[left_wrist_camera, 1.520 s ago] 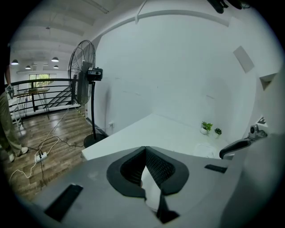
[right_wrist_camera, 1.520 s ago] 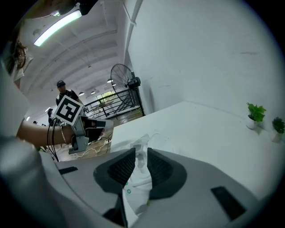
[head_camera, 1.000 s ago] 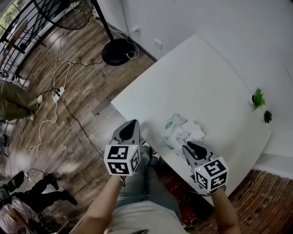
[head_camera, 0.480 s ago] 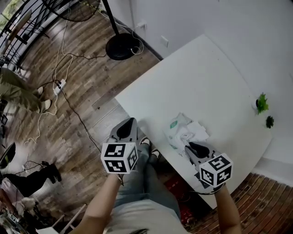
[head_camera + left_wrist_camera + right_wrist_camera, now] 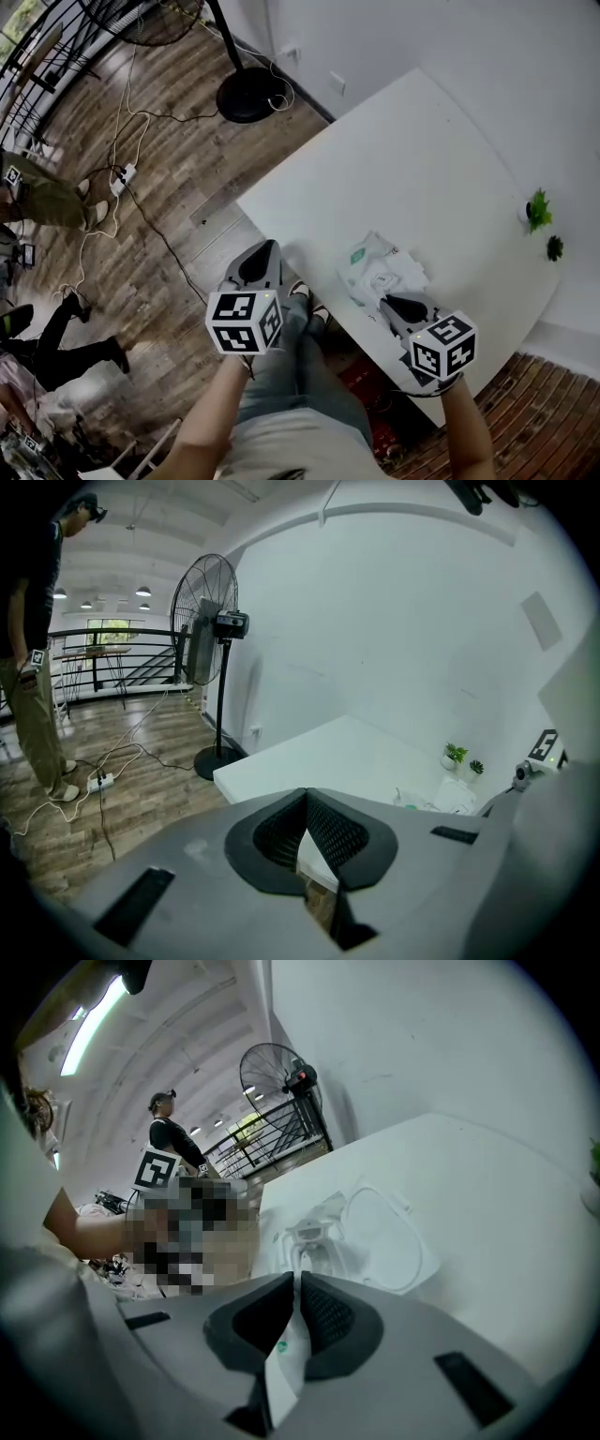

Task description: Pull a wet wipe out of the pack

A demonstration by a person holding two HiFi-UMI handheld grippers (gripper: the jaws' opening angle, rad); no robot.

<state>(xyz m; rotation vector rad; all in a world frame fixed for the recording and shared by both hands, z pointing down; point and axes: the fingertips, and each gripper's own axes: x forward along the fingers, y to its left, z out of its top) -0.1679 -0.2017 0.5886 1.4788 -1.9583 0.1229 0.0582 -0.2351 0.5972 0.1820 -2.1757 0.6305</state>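
Observation:
The wet wipe pack [image 5: 372, 266] lies crumpled near the white table's [image 5: 422, 159] front edge, white with a green mark. Its flip lid [image 5: 386, 1237] stands open beside the opening [image 5: 305, 1234]. My right gripper [image 5: 387, 302] is at the pack's near end, shut on the pack's white wrapper edge; the film with a green dot shows between the jaws [image 5: 298, 1279]. My left gripper [image 5: 269, 247] hangs off the table's left front edge, over the floor, shut with nothing in it [image 5: 305, 794]. In the left gripper view the pack [image 5: 452, 799] lies far right.
Two small green plants [image 5: 537, 208] stand at the table's far right edge by the wall. A standing fan's round base [image 5: 248, 94] and loose cables [image 5: 122, 178] are on the wooden floor. People [image 5: 37, 192] stand at the far left.
The head view shifted a little. Both grippers keep nearly the same places relative to the pack. The people at the left moved.

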